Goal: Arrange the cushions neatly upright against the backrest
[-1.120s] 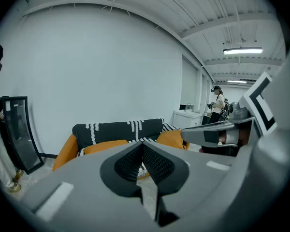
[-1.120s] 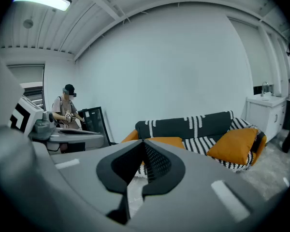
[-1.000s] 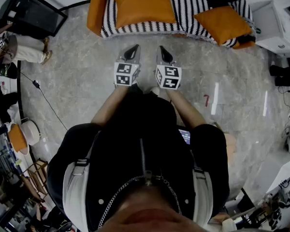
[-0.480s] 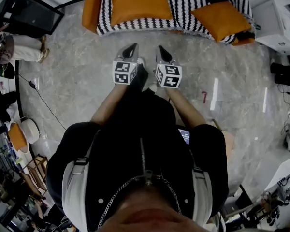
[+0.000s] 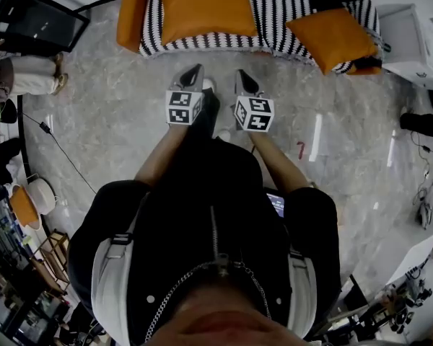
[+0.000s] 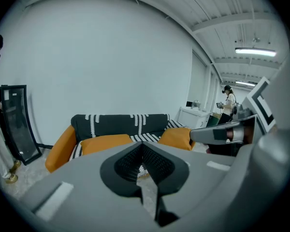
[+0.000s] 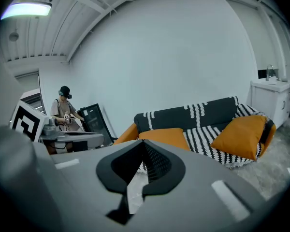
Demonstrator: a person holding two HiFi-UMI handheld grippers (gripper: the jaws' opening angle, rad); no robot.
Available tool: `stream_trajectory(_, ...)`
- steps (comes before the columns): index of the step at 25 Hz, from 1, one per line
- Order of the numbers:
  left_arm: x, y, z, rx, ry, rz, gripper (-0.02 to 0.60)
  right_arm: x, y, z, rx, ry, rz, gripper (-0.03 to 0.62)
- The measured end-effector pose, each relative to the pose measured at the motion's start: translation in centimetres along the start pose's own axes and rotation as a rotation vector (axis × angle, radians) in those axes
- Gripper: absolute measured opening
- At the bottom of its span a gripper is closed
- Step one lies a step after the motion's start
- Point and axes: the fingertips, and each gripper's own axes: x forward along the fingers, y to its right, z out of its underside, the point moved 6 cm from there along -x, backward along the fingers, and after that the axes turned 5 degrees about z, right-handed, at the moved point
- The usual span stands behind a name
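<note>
Left gripper and right gripper both clenched, empty, over floor, well short of sofa; left cushion flat on seat near left arm; right cushion tilted at right end by front edge; risk: jaws arriving closed would likely shove it off, not grip it.

The sofa has a cover in black and white stripes, and its armrest is orange. The left cushion and the right cushion are plain orange, the same tone as the armrest. The floor is grey with a pale marbled pattern. The left hand-held gripper and the right hand-held gripper are grey with black ribbed pads, and each bears black square markers on white. The person's jacket is black, and its straps are pale grey. The wall is white.
</note>
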Motion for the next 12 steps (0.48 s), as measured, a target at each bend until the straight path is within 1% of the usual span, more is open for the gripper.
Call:
stream_trajectory(3,2.6,-2.3,-0.7,0.001,0.004,0.033,0.011,3.2,0.7,-1.6,-0.005,-0.011,0.014,0.003)
stream_trajectory(9,7.4,-8.6,-2.9,0.001,-0.048,0.04,0.011,10.9,1.3,-4.9,-0.01,-0.069,0.033,0.003)
stream_trajectory(12,9.7,-11.8,-3.3,-0.009,-0.074,0.047,0.011,14.4,1.6,-6.2,-0.017,-0.097,0.047,0.003)
